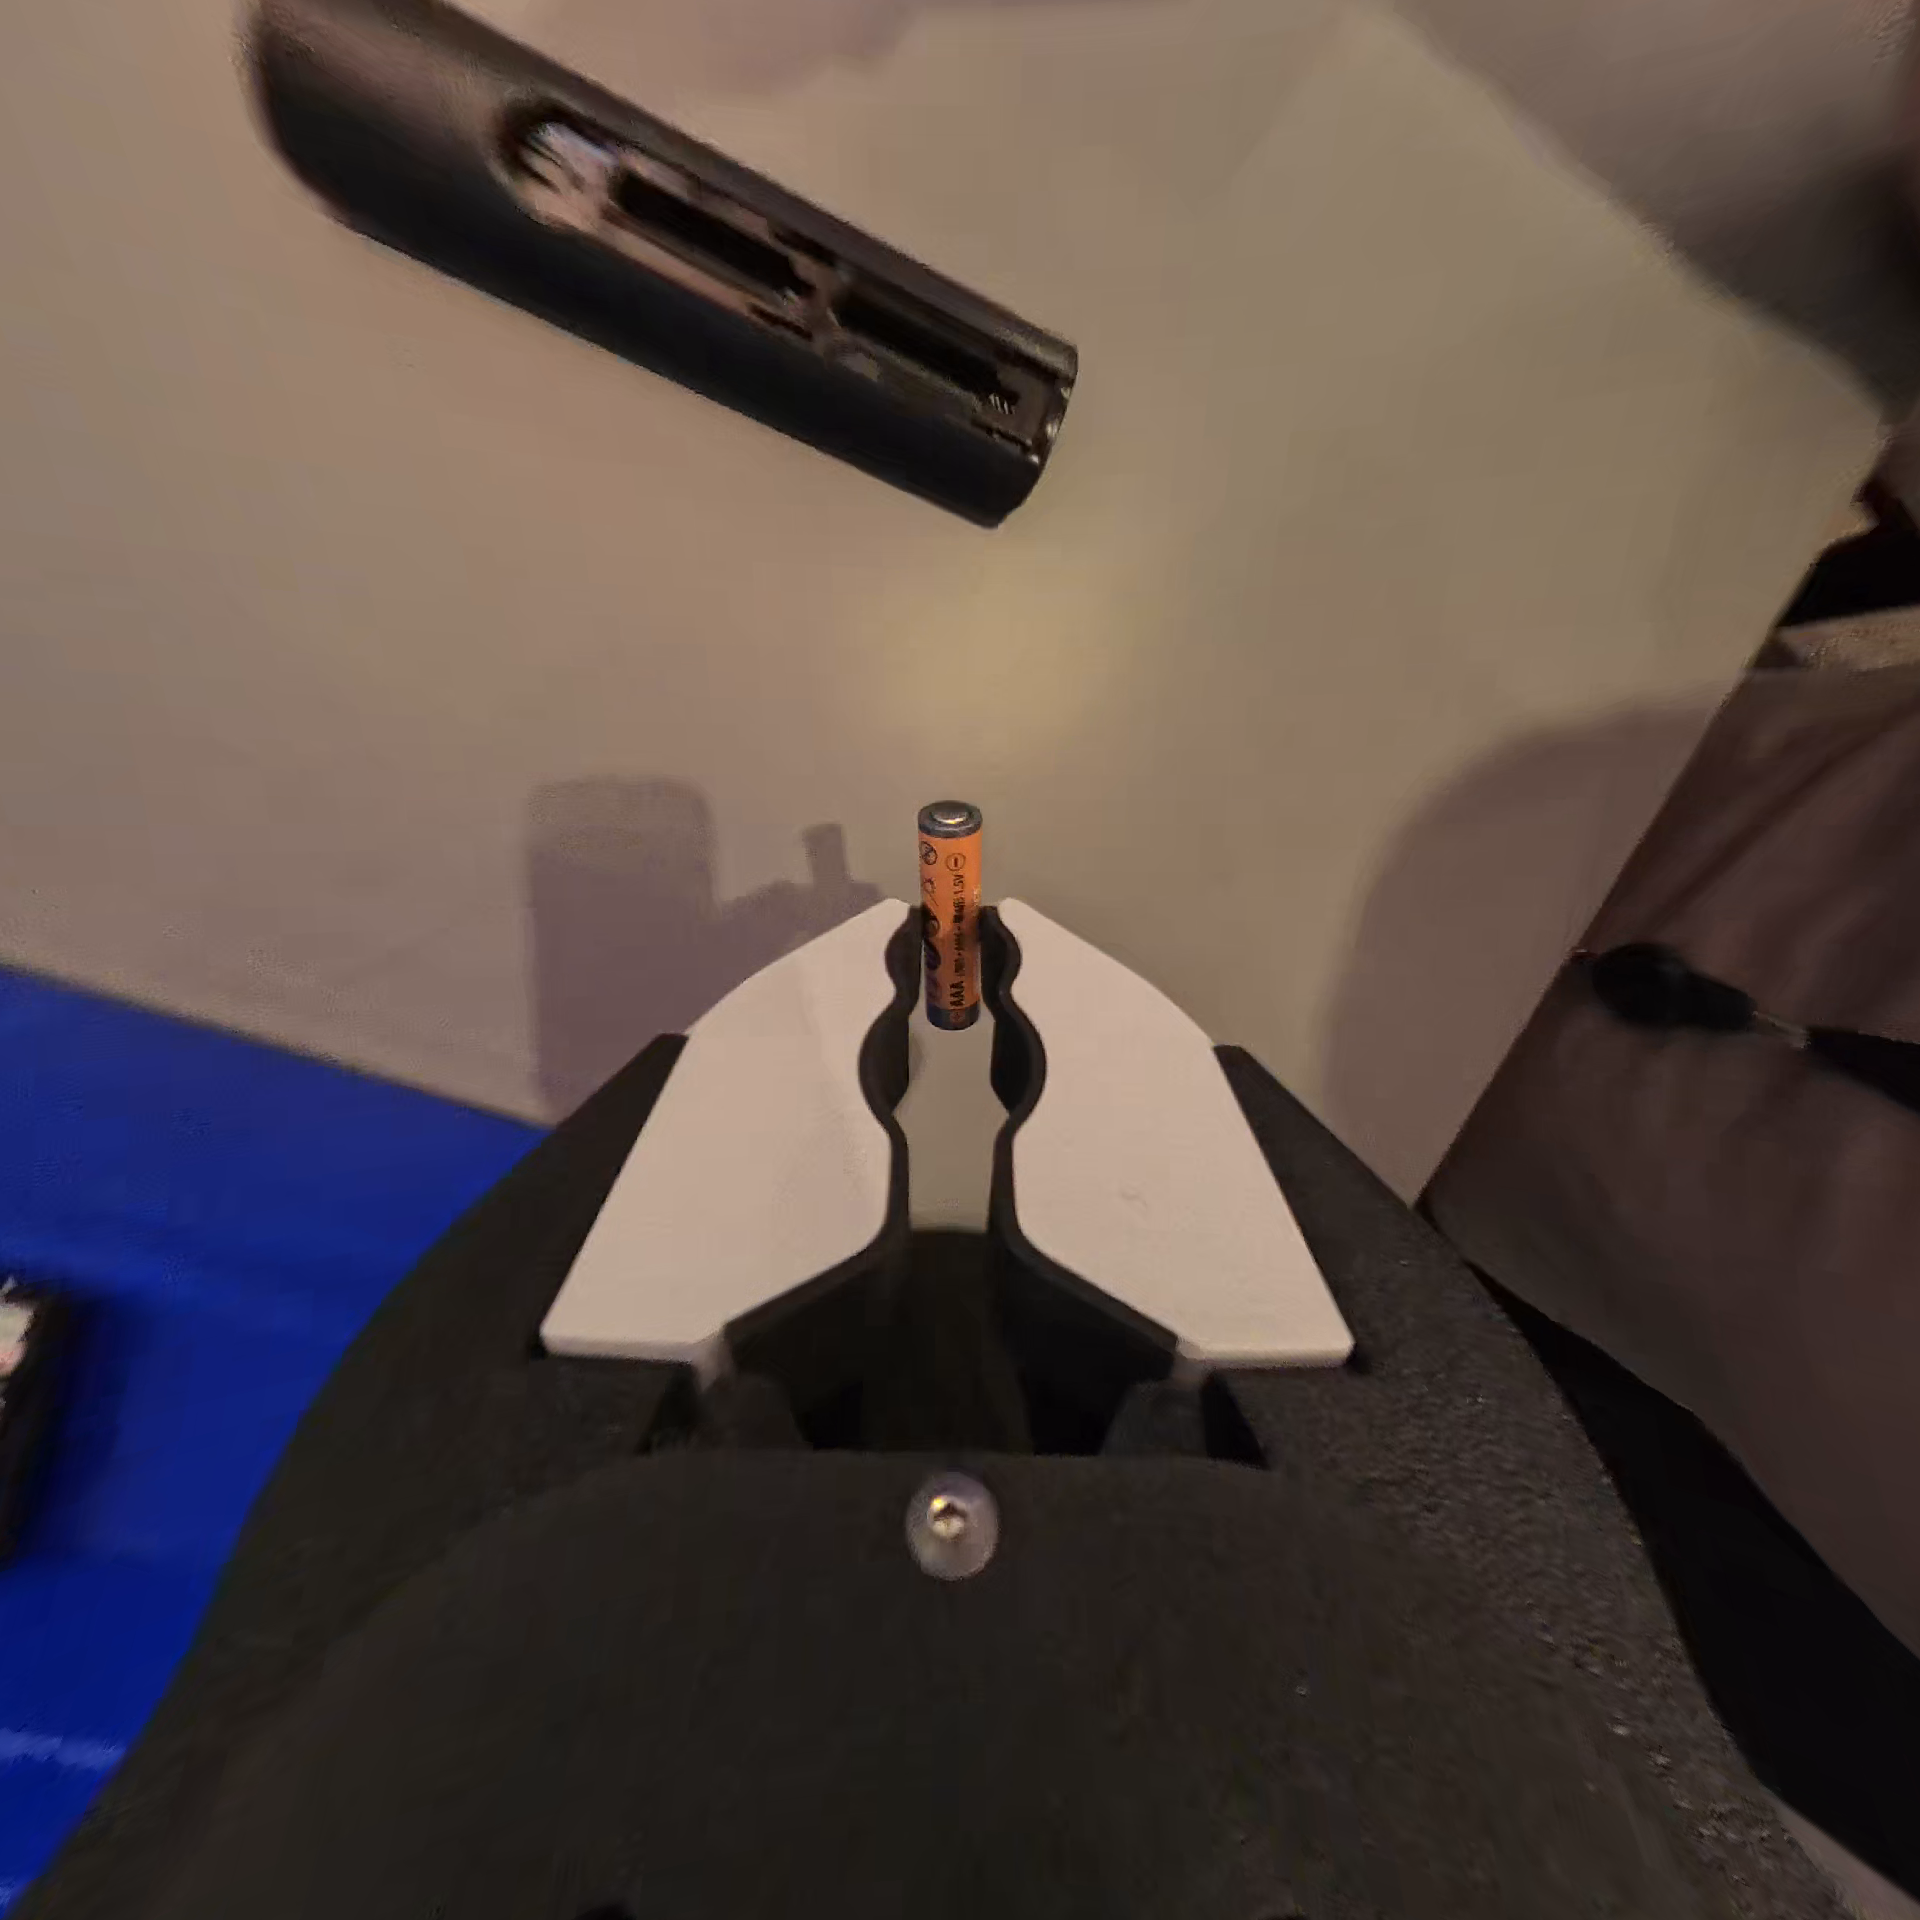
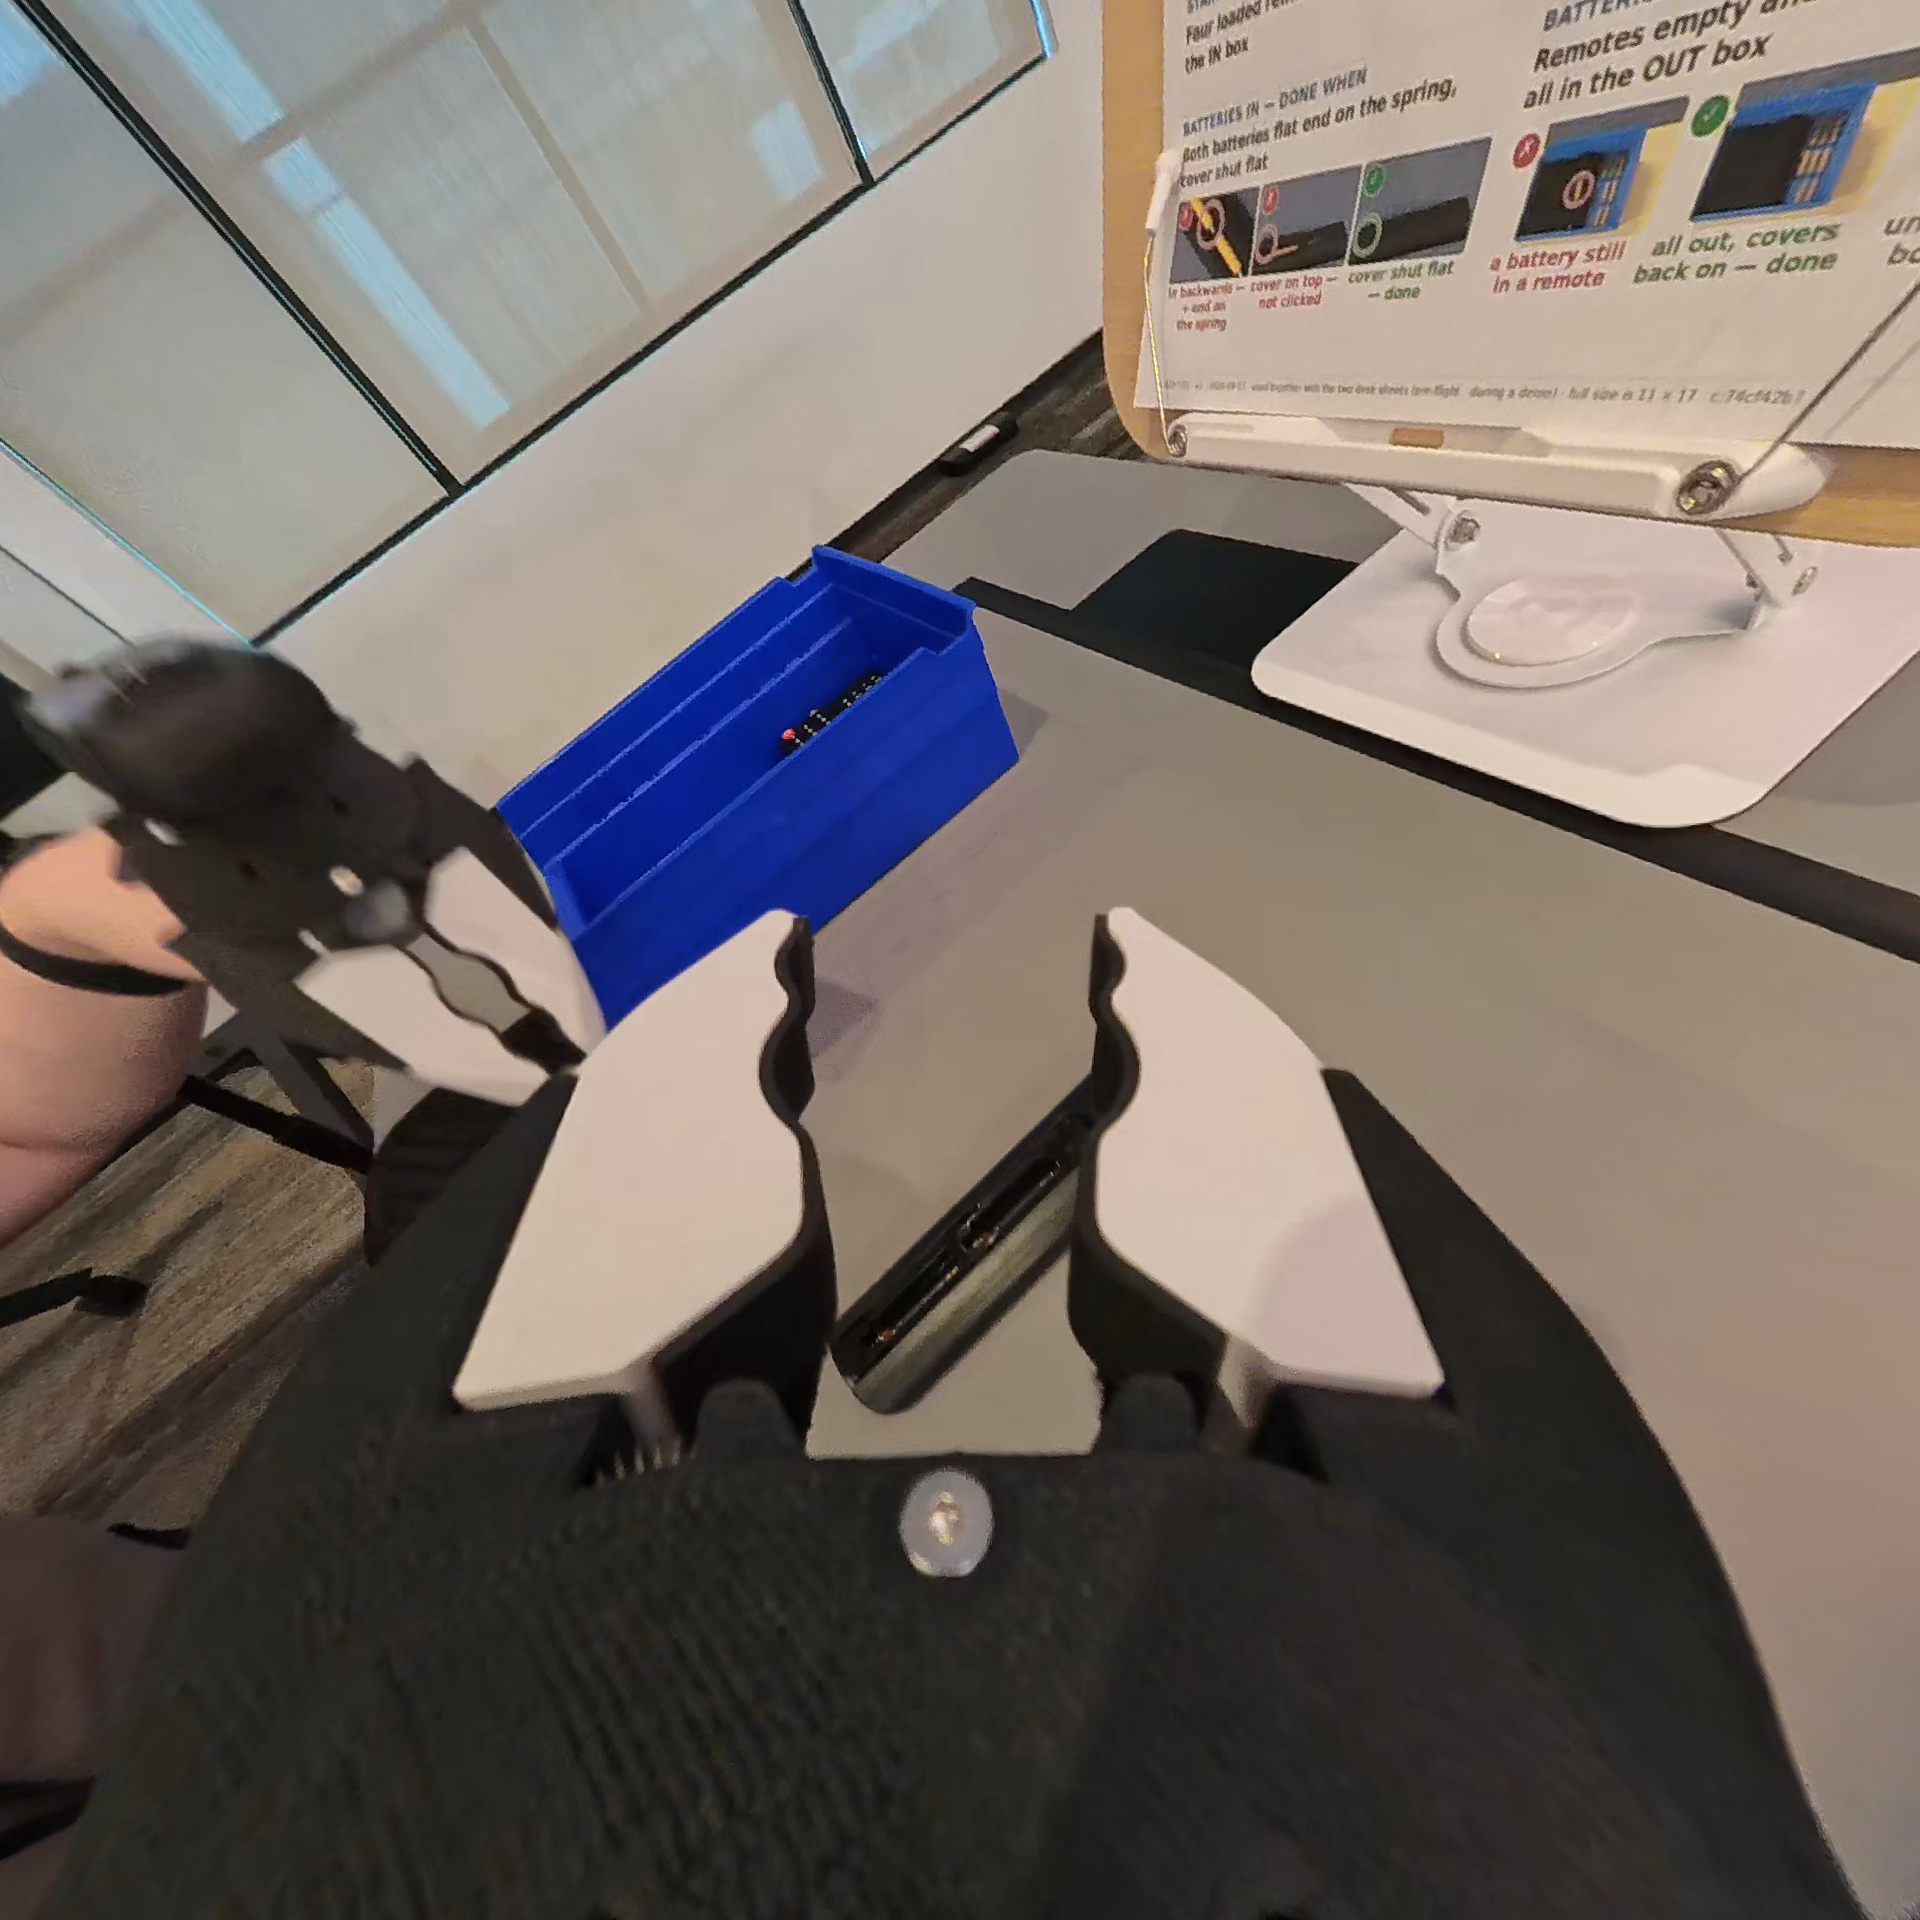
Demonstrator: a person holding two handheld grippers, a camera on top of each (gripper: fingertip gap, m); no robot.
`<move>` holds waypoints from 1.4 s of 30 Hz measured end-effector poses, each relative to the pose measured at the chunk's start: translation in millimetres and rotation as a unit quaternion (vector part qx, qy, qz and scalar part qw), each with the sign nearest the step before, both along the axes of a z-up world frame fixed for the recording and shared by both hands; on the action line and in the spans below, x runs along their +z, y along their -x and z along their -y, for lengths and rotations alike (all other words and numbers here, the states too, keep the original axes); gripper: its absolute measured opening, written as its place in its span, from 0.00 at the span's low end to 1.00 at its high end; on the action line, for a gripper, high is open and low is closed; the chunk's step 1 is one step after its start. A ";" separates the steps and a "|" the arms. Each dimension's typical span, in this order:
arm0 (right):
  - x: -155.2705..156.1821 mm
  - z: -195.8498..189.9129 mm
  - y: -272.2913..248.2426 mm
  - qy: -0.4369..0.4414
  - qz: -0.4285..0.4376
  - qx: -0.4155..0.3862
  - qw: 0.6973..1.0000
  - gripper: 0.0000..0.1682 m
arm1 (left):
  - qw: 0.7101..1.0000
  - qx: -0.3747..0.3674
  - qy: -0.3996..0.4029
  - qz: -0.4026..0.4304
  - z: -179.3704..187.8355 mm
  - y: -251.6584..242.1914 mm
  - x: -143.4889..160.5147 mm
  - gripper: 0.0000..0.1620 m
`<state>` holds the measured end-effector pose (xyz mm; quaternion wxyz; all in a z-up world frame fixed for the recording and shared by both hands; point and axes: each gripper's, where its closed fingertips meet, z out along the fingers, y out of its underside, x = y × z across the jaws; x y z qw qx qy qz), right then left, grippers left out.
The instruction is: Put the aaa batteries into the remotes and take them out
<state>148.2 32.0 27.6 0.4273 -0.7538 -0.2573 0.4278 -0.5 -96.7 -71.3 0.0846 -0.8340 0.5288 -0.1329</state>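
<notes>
Orange and blue, the little AAA battery [image 1: 948, 920] is pinched at the tip of your left tool [image 1: 951, 961], and it sticks straight out ahead along the fingers, flat end pointing away from you. Your left tool is pressed tight on it. The black remote [image 1: 665, 260] lies on the grey surface [image 1: 1351, 582], up ahead and a bit to the left of the battery, well apart from it. Its cover is off and its long slots look empty from here, though the picture is a little blurry. The remote's long side runs on a slant, from far left to near right, so the battery does not line up with the slots yet. I think you will need to turn the battery until it lies the same way as a slot, then lower it in. Your right tool [image 2: 951, 971] is spread wide and holds nothing. In the right wrist view the remote [image 2: 966, 1257] sits right between its fingers, low down near the base, so that tool is the nearer one and could hold the remote steady. A blue box [image 2: 790, 831] stands farther back on the surface.
</notes>
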 end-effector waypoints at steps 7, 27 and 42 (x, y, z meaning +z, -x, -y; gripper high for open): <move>-1.0 3.7 -12.3 0.005 0.003 -0.003 1.000 0.31 | 0.998 0.024 0.000 -0.051 -32.8 -17.6 -80.1 0.06; -3.6 -4.0 -21.8 0.014 -0.001 -0.009 1.000 0.31 | 0.977 0.139 -0.132 0.095 -51.9 61.5 50.4 0.13; 3.6 61.8 71.4 -0.015 0.035 0.141 0.989 0.32 | 0.992 0.012 0.034 -0.120 -31.3 216.9 -62.5 0.14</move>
